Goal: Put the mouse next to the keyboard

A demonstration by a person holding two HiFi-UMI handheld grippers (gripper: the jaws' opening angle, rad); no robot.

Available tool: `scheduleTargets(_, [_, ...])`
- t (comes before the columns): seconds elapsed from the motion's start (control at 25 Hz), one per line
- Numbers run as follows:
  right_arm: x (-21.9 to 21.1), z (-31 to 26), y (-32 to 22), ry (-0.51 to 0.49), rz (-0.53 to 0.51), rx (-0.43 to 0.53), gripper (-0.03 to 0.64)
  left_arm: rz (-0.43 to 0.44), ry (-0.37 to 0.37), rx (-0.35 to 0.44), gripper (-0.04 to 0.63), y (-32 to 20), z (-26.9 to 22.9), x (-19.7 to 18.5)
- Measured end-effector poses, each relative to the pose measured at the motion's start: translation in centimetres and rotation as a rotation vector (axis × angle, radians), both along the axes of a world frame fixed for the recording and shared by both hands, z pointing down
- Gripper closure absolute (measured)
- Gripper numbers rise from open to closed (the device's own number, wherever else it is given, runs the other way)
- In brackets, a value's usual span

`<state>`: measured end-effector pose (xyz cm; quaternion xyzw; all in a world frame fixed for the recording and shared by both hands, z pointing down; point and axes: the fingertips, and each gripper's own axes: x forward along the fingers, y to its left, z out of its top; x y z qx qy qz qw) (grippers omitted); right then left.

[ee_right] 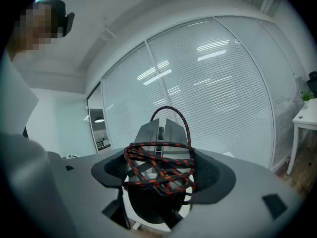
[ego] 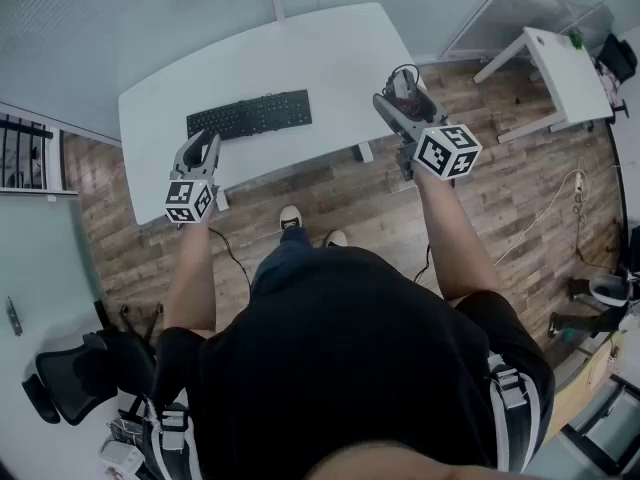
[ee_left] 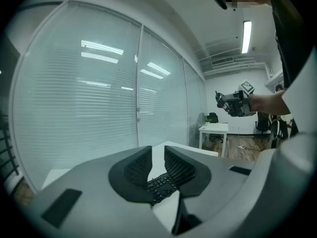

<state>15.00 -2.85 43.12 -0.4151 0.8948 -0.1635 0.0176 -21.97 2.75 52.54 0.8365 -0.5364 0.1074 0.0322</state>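
Note:
A black keyboard [ego: 250, 115] lies on the white table [ego: 300, 53], left of its middle. My left gripper [ego: 200, 148] hovers just in front of the keyboard's left end. In the left gripper view its jaws [ee_left: 154, 155] stand a little apart and empty, and the keyboard [ee_left: 159, 185] shows through the gap. My right gripper [ego: 400, 93] is at the table's right edge and holds a grey mouse [ego: 405, 85] off the surface. In the right gripper view the mouse [ee_right: 161, 133] sits between the jaws [ee_right: 159, 152], with its red-and-black braided cable [ee_right: 158, 165] wound around it.
A second white table [ego: 560, 68] stands to the right on the wooden floor. A black office chair [ego: 70, 373] is at the lower left. Glass walls with blinds run behind the desk. The person's shoes [ego: 290, 218] are below the table's front edge.

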Motion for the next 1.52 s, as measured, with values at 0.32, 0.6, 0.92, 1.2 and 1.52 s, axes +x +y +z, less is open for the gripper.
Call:
scheduleTargets(0.32, [0.8, -1.4, 5.6, 0.000, 0.012, -0.012, 0.216, 0.044, 0.113, 0.111, 0.572, 9.0, -10.7, 3.4])
scheduleTargets(0.6, [-1.2, -2.4, 6.6, 0.029, 0.033, 0.004, 0.218, 0.100, 0.103, 0.120, 0.572, 9.5, -13.7, 2.5])
scheduleTargets(0.92, [-3.8, -3.0, 7.0, 0.031, 0.059, 0.005, 0.216, 0.133, 0.131, 0.106, 0.572, 9.3, -13.8, -0.6])
scheduleTargets(1.2, [-5.5, -2.8, 6.8, 0.023, 0.092, -0.014, 0.216, 0.150, 0.136, 0.099, 0.572, 8.2, -13.6, -3.1])
scheduleTargets(1.52, [-8.2, -2.9, 5.6, 0.029, 0.103, -0.015, 0.216, 0.167, 0.138, 0.097, 0.572, 6.8, -13.2, -6.1])
